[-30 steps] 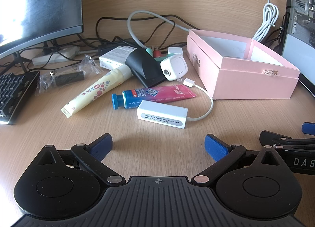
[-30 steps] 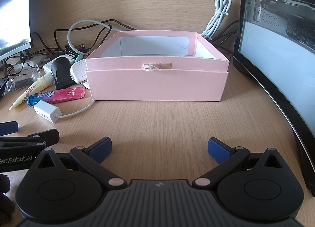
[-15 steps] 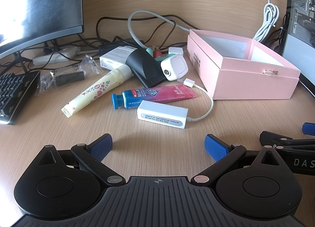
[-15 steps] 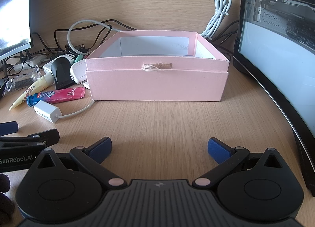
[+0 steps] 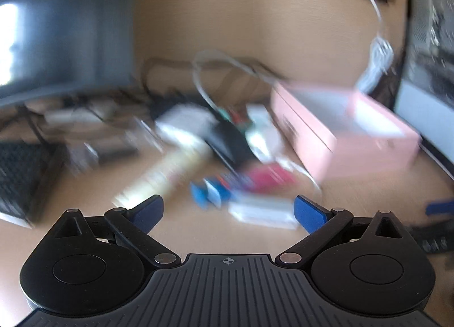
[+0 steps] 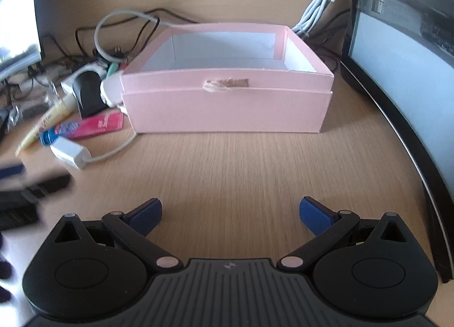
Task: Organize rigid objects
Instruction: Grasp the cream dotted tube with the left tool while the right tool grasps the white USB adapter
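- Between the blue pads of the left gripper (image 5: 228, 209) is bare desk; its jaws stand wide and hold nothing.
- Just ahead of it, blurred, lies a white adapter (image 5: 262, 212), with a pink-and-blue tube (image 5: 241, 182) behind that and a cream tube (image 5: 166, 175) ahead to the left.
- Farther ahead and to the right of the left gripper stands the pink box (image 5: 354, 139), open at the top.
- Over the wooden desk (image 6: 241, 173) the right gripper (image 6: 230, 213) also has its jaws wide, with nothing between them.
- Straight ahead of the right gripper sits the pink box (image 6: 227, 111), its white inside showing no contents.
- Ahead to its left lie the white adapter (image 6: 71, 152), the pink-and-blue tube (image 6: 85, 128), the cream tube (image 6: 46, 121) and a black object (image 6: 86, 94), all outside the box.
- To its right stands a dark monitor (image 6: 403, 71).
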`<state>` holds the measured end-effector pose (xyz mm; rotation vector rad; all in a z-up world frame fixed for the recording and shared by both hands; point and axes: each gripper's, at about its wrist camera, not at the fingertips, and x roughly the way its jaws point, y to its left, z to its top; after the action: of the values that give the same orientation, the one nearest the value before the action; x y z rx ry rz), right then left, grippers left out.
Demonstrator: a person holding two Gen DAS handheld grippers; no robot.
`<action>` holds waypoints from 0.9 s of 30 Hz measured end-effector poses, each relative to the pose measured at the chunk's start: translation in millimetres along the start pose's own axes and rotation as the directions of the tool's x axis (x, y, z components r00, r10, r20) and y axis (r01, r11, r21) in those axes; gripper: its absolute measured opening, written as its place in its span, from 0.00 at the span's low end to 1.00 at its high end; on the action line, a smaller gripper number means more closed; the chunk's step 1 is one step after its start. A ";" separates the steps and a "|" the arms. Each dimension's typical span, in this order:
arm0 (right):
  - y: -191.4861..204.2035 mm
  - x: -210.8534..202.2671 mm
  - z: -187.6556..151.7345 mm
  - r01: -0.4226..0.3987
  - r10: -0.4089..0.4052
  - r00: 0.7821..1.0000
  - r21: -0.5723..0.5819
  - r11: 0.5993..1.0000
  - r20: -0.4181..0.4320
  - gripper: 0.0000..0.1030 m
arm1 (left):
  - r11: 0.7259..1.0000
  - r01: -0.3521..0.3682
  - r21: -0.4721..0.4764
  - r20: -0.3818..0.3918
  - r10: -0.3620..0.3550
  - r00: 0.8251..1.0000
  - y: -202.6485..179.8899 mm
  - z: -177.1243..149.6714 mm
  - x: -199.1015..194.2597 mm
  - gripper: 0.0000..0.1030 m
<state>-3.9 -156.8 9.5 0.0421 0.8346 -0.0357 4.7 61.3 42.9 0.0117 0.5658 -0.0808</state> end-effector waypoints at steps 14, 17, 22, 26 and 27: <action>30.5 -30.6 21.4 -0.077 0.088 0.990 -0.099 0.992 0.107 0.77 | 0.985 0.171 0.008 -0.222 -0.165 0.961 72.6 51.0 87.0 0.64; 39.2 -38.5 22.0 -0.082 0.104 0.985 -0.163 0.983 0.136 0.76 | 0.986 0.164 0.010 -0.251 -0.156 0.955 69.8 48.9 103.3 0.64; 60.8 -38.7 23.6 -0.168 0.200 0.974 -0.254 0.952 0.106 0.54 | 0.986 0.160 0.043 -0.260 -0.144 0.955 66.8 40.9 108.8 0.34; 87.7 -32.0 23.8 -0.251 0.290 0.954 -0.334 0.909 0.073 0.51 | 0.990 0.135 0.038 -0.256 -0.121 0.959 69.1 28.4 88.8 0.22; 96.5 -28.7 24.5 -0.258 0.302 0.951 -0.357 0.898 0.071 0.51 | 0.991 0.131 0.029 -0.256 -0.119 0.959 70.9 22.9 79.9 0.21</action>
<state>-0.4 -61.3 49.5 -0.1691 0.6928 0.3787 89.8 125.4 18.6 0.0308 0.8215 -0.2174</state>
